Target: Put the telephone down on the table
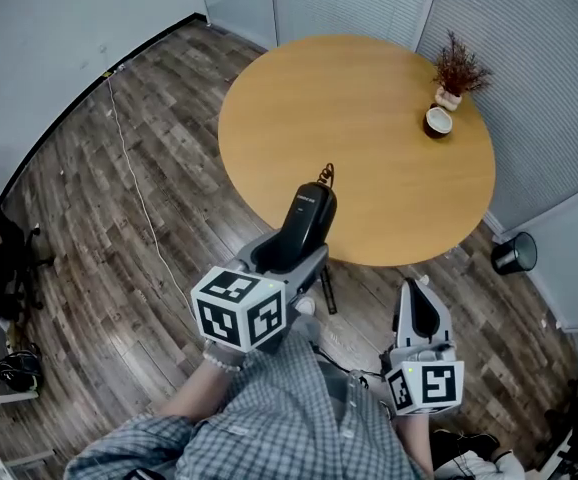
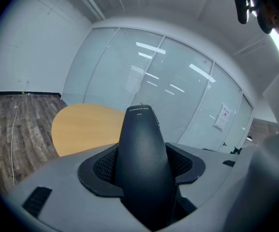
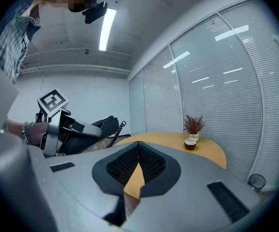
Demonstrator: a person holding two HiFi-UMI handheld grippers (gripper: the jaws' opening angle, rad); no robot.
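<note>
Gripping telephone (image 1: pixel 309 213) in left claw (image 1: pixel 294 255), table (image 1: pixel 349 118) ahead — plant (image 1: pixel 459 68), bowl (image 1: pixel 438 121) far side

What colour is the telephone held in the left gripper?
The telephone is black, clearest in the left gripper view.

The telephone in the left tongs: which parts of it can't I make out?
- The telephone lower end: left gripper view, buried between the left tongs.
- Print near its top: left gripper view, too small to read.
- Its cord: head view, too thin to follow.
- Its underside: no view shows it.
</note>
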